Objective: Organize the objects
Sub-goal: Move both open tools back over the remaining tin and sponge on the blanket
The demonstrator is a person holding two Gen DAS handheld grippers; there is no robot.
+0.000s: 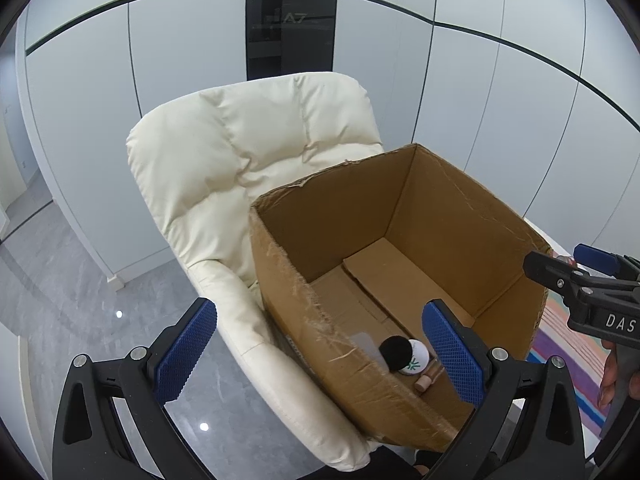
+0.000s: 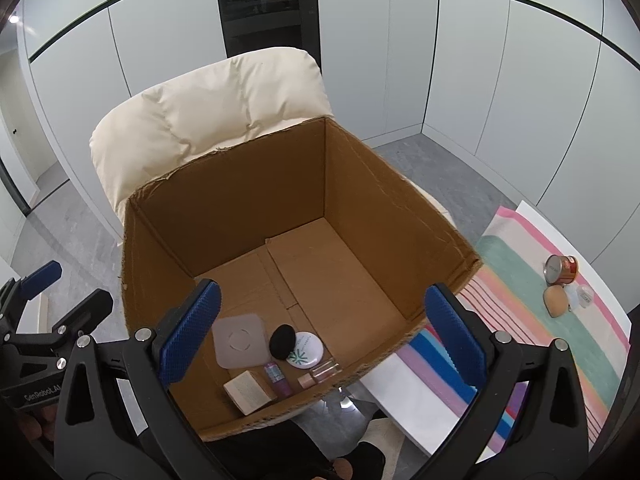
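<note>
An open cardboard box [image 2: 360,184] stands on a cream armchair [image 2: 208,108]. On its floor, near the front wall, lie a pinkish square pad [image 2: 240,340], a black puff [image 2: 282,342], a white round compact [image 2: 307,351], a small purple bottle [image 2: 279,378], a clear bottle with a beige cap [image 2: 320,374] and a beige carton [image 2: 249,393]. My right gripper [image 2: 322,336] hangs open and empty above these things. My left gripper [image 1: 320,352] is open and empty over the box's left front corner [image 1: 320,332].
Right of the box a striped cloth [image 2: 532,320] covers a white table. On it are a red-and-gold can [image 2: 562,268], a beige sponge [image 2: 556,300] and a small clear container [image 2: 582,294]. Grey floor [image 1: 60,300] and white wall panels surround the chair.
</note>
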